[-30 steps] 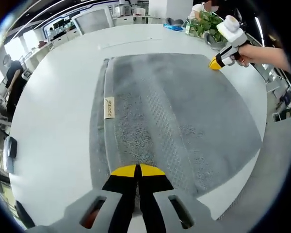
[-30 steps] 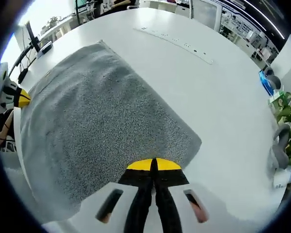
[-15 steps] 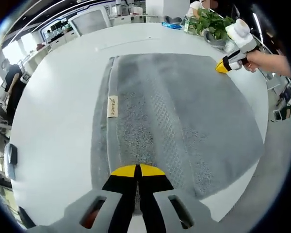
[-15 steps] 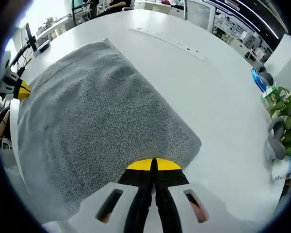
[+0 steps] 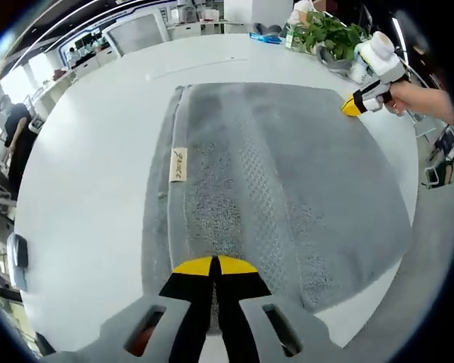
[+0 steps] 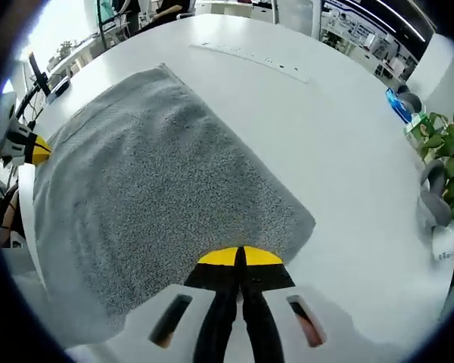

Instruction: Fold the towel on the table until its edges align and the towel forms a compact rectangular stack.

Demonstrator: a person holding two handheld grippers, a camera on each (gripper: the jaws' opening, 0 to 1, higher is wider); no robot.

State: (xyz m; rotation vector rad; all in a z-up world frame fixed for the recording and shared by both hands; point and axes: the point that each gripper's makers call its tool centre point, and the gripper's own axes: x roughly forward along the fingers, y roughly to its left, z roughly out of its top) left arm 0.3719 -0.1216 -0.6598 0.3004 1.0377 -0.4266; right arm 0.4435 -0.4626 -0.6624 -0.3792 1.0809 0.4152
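With the left gripper [image 5: 215,265] and right gripper [image 6: 240,255] each clamped on a near-edge corner of the towel [image 5: 272,174] lying flat on the tabletop [image 5: 91,174], lift both corners evenly and carry them to the far edge.

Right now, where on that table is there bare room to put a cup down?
The white table lies bare beside the towel's label edge, and again beyond the towel's far edge in the right gripper view. It is crowded by the plant and bottle, near the right gripper.
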